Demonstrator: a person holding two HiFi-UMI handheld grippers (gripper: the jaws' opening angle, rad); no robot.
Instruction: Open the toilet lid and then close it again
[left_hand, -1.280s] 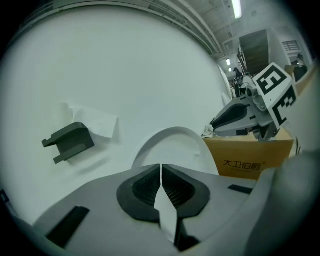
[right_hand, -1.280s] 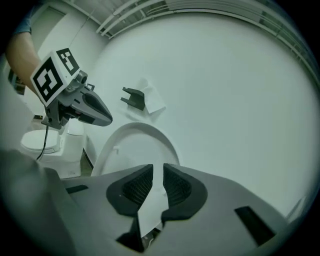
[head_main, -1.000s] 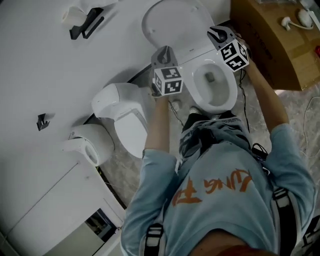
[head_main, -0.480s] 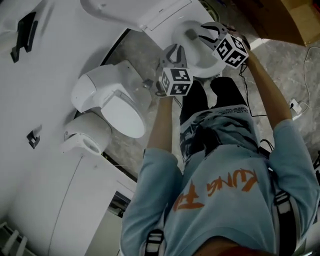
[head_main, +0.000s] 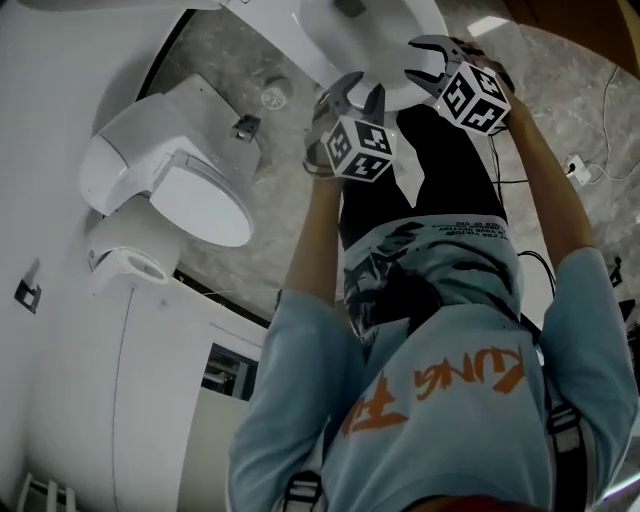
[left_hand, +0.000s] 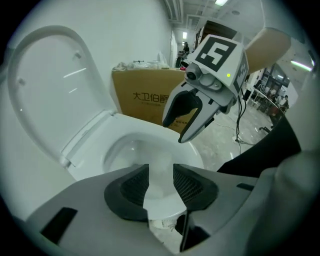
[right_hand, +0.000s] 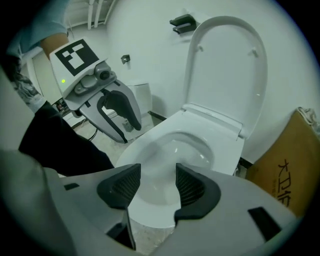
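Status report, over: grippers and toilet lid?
Left gripper, right gripper: jaws just opening, nothing between. White oval plastic toilet lid standing upright. Brown cardboard box alongside, not obstructing.

White toilet lid (right_hand: 227, 65) is raised, standing near upright from the hinge at the back edge of the toilet bowl (right_hand: 170, 147). Its underside faces forward, with small bumper pads showing on it. The lid is oval, glossy and plain. The bowl is uncovered, white, with a smooth wide rim. The toilet sits on the grey mottled floor (head_main: 240, 230), its back against the white wall (right_hand: 150, 45). In the head view only the bowl's front shows, at the top edge.
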